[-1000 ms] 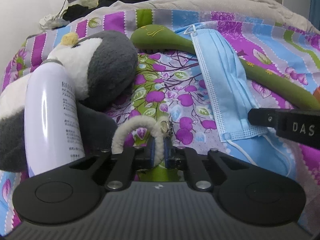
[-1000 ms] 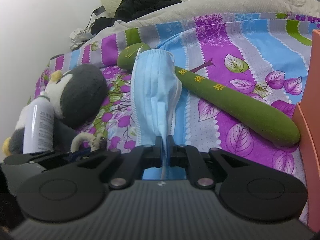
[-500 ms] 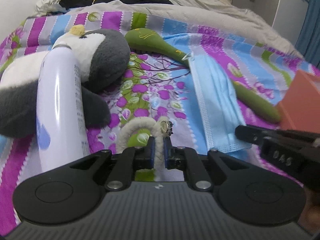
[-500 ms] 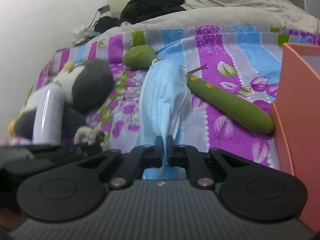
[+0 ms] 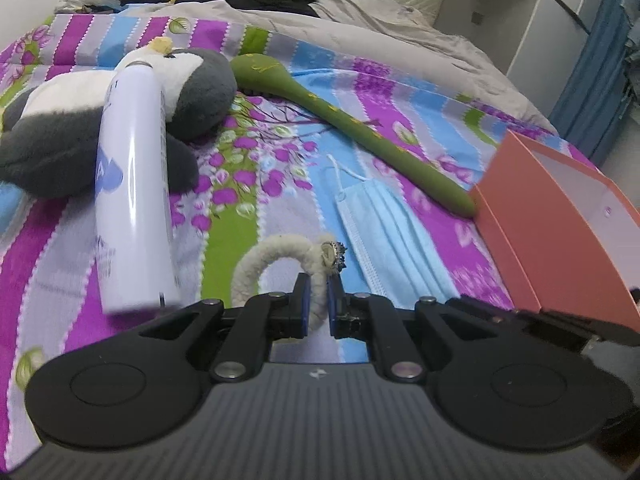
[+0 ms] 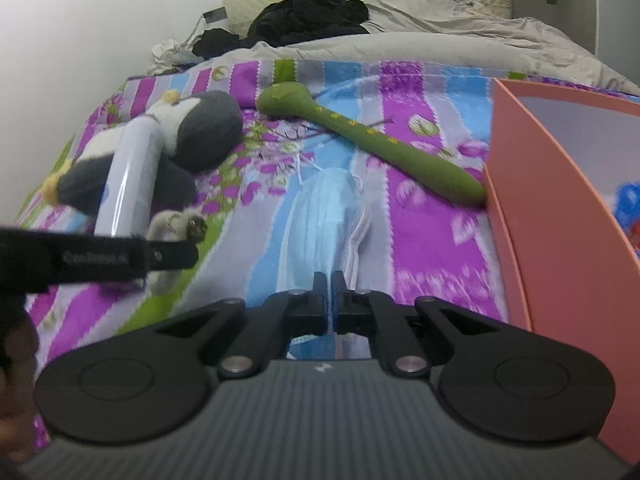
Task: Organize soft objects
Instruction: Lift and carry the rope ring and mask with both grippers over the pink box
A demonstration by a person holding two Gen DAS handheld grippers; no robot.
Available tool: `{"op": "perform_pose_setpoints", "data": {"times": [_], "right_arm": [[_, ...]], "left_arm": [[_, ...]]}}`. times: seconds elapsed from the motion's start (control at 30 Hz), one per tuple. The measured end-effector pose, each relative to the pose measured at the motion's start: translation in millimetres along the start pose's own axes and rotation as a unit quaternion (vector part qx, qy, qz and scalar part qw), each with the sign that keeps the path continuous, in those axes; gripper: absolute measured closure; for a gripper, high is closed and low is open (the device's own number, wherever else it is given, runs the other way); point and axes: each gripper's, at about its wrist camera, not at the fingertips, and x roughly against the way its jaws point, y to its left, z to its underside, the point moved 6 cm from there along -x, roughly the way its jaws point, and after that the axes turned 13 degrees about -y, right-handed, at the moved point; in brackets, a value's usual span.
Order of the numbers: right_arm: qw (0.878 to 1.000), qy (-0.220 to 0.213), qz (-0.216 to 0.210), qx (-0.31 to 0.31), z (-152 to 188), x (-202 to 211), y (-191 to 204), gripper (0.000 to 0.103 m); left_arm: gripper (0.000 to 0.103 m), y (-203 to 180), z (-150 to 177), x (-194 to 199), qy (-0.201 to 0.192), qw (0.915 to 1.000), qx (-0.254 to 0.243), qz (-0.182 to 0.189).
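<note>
My left gripper (image 5: 316,292) is shut on a fluffy cream hair band (image 5: 260,260) with a small metal charm, and the loop arches up to the left of its fingers. My right gripper (image 6: 329,280) is shut on the near edge of a pale blue face mask (image 6: 316,216), whose far end trails on the bedspread. In the right wrist view the left gripper (image 6: 192,254) reaches in from the left with the hair band (image 6: 172,220). The mask (image 5: 384,224) lies just left of an orange box (image 5: 560,216).
A grey and white penguin plush (image 5: 192,92) lies at the left with a white spray bottle (image 5: 132,200) across it. A long green stick (image 6: 380,140) lies diagonally, its end against the orange box (image 6: 540,200), which holds something blue and red. Dark clothes are piled at the bed's head.
Both grippers have shifted right and a little up, toward the orange box. The mask has been dragged off the green stick. The hair band has come along in the left gripper.
</note>
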Motion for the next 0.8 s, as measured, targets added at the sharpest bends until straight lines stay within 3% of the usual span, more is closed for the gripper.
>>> {"op": "perform_pose_setpoints", "data": {"times": [0.2,0.37,0.4,0.43,0.5,0.77,0.8], "right_arm": [[1.0,0.019,0.015,-0.02,32.4,37.6,-2.5,0.097],[1.0,-0.002,0.021,-0.02,45.4,47.9,-2.8,0.093],[1.0,-0.008,0.027,-0.014,45.0,46.3,-2.9,0.087],[0.999,-0.016,0.031,-0.009,44.0,44.6,-3.1,0.068],[0.999,-0.029,0.032,0.005,42.0,41.0,-1.9,0.051],[0.997,-0.021,0.03,0.063,52.9,10.9,6.3,0.055],[0.997,-0.02,0.03,0.07,53.0,9.5,7.6,0.062]], "left_arm": [[0.092,-12.1,24.8,36.8,0.012,0.9997,-0.004,0.02],[0.092,-10.7,43.4,55.7,0.018,0.9995,0.001,0.024],[0.092,-8.5,45.4,57.8,0.019,0.9995,0.007,0.024],[0.092,-6.3,47.5,60.0,0.021,0.9995,0.012,0.022],[0.092,-2.0,50.9,62.7,0.024,0.9994,0.02,0.018],[0.092,4.2,57.8,69.3,0.032,0.9995,0.002,-0.001],[0.092,5.2,57.9,69.8,0.033,0.9995,0.001,-0.003]]}}
